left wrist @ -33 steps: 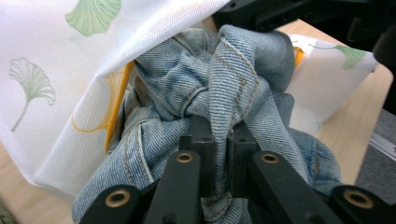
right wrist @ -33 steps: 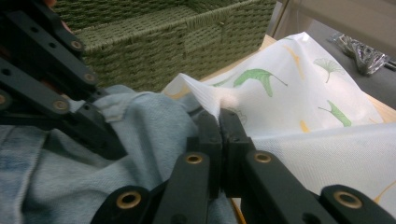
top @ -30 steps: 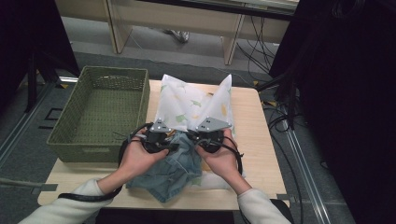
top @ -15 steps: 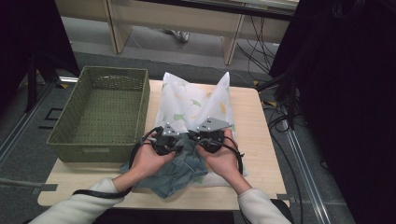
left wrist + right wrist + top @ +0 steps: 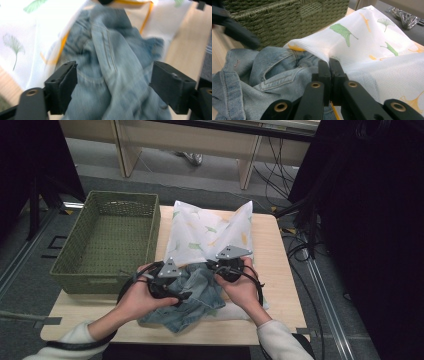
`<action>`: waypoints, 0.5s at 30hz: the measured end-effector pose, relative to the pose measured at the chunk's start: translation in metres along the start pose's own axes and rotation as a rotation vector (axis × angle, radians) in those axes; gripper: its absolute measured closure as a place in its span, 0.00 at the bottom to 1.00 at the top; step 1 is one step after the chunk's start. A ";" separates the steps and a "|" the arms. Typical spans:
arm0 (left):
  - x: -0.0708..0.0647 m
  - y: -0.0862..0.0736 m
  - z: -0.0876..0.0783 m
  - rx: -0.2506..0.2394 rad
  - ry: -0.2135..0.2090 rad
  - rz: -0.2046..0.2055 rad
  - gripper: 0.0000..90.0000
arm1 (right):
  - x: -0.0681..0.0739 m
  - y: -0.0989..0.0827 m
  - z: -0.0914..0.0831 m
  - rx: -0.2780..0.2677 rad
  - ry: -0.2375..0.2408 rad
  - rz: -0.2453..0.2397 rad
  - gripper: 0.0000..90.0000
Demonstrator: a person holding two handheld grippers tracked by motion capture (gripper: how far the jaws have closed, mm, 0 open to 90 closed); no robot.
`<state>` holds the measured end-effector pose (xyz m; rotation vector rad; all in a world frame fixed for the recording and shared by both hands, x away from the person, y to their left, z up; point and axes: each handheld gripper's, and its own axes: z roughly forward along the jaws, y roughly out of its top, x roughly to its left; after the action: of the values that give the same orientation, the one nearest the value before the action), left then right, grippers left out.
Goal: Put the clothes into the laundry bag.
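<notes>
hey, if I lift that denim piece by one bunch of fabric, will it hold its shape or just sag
It will probably sag: the denim garment already lies crumpled in soft folds, half inside the white leaf-print bag. It looks thick, with stitched seams, so likely fairly heavy for cloth. The left tongs stand open around a bunch of it; the rest would likely drag.

My hands hiding much of the denim garment, its lower part cut off and blurred in my left gripper view, white leaf-print bag's near opening buried under denim, my forearms cropped at the high view's bottom edge
</notes>
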<state>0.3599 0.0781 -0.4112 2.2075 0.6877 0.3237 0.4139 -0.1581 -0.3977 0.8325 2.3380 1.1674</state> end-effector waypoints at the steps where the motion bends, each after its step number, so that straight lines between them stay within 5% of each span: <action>1: -0.001 -0.006 -0.002 0.016 0.000 -0.006 0.21 | 0.000 0.000 0.000 0.002 -0.001 0.000 1.00; 4: 0.000 -0.023 0.000 0.082 -0.012 0.032 0.19 | 0.001 0.001 0.001 0.004 0.001 -0.002 1.00; 11: 0.004 -0.042 0.016 0.173 -0.027 0.014 0.18 | 0.001 0.000 0.002 0.009 0.005 0.001 1.00; 15: 0.007 -0.049 0.037 0.191 0.000 0.014 0.36 | 0.002 -0.001 0.004 0.020 0.013 -0.002 1.00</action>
<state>0.3634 0.0864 -0.4727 2.3944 0.7290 0.2742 0.4143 -0.1551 -0.4010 0.8316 2.3638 1.1544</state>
